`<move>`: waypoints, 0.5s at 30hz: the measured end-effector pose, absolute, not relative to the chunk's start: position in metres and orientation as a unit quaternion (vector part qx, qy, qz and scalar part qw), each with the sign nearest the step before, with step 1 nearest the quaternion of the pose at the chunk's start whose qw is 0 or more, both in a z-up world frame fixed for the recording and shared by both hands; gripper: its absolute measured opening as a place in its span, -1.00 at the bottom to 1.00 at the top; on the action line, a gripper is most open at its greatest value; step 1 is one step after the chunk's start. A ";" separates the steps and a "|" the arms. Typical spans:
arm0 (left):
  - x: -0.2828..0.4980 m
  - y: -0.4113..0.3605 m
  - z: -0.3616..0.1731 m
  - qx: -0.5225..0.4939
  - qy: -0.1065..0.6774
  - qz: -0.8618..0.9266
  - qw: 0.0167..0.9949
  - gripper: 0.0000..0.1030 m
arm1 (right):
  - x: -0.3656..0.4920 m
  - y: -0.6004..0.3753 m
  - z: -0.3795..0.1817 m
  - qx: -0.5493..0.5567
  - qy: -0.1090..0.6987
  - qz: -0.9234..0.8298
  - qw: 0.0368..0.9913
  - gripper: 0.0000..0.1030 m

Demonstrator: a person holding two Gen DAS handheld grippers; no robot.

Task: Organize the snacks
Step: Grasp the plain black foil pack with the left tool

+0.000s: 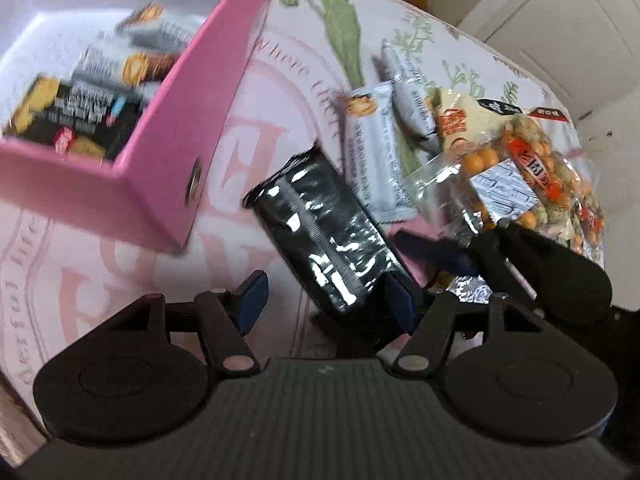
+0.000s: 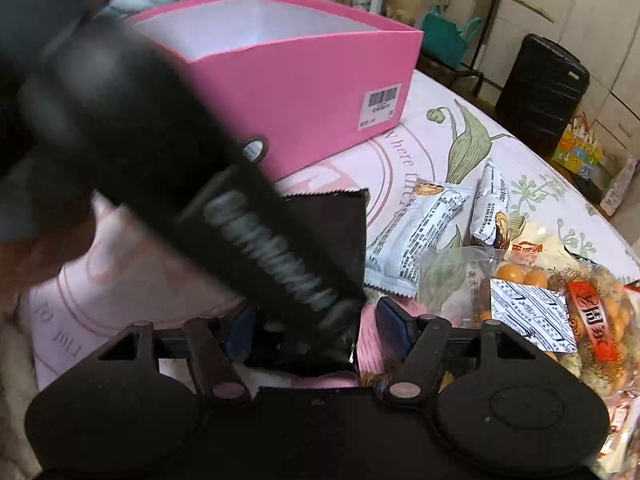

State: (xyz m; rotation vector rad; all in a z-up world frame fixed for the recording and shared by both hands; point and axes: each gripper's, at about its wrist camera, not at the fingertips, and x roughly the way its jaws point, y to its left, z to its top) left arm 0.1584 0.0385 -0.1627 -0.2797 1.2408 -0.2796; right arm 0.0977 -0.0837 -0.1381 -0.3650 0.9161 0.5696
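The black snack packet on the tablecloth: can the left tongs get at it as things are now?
Probably yes. The black snack packet lies flat with its near end between the open left tongs. The right tongs sit close beside it and may crowd the grasp.

Black foil snack pack [image 1: 320, 236] is lying flat on the table beside pink box [image 1: 168, 168]; white bars [image 1: 376, 152] and nut bag [image 1: 528, 176] are lying scattered nearby.

Looks like a home: floral tablecloth [image 2: 460, 148], black suitcase [image 2: 542, 88] by white cupboards [image 2: 560, 8], misc clutter.
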 end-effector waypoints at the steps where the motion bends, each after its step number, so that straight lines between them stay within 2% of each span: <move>1: 0.157 0.042 -0.164 -0.143 0.574 -0.131 0.795 0.28 | 0.098 -0.085 -0.139 -0.168 0.431 0.271 0.844 0.37; 3: 0.158 0.046 -0.166 -0.165 0.570 -0.135 0.793 0.28 | 0.097 -0.084 -0.139 -0.168 0.426 0.271 0.847 0.35; 6: 0.160 0.054 -0.169 -0.204 0.569 -0.152 0.782 0.25 | 0.095 -0.083 -0.137 -0.154 0.437 0.274 0.843 0.08; 11: 0.158 0.056 -0.170 -0.214 0.567 -0.174 0.776 0.12 | 0.087 -0.080 -0.135 -0.131 0.451 0.245 0.848 0.07; 15: 0.155 0.054 -0.166 -0.206 0.573 -0.182 0.772 0.11 | 0.084 -0.079 -0.131 -0.109 0.464 0.228 0.849 0.07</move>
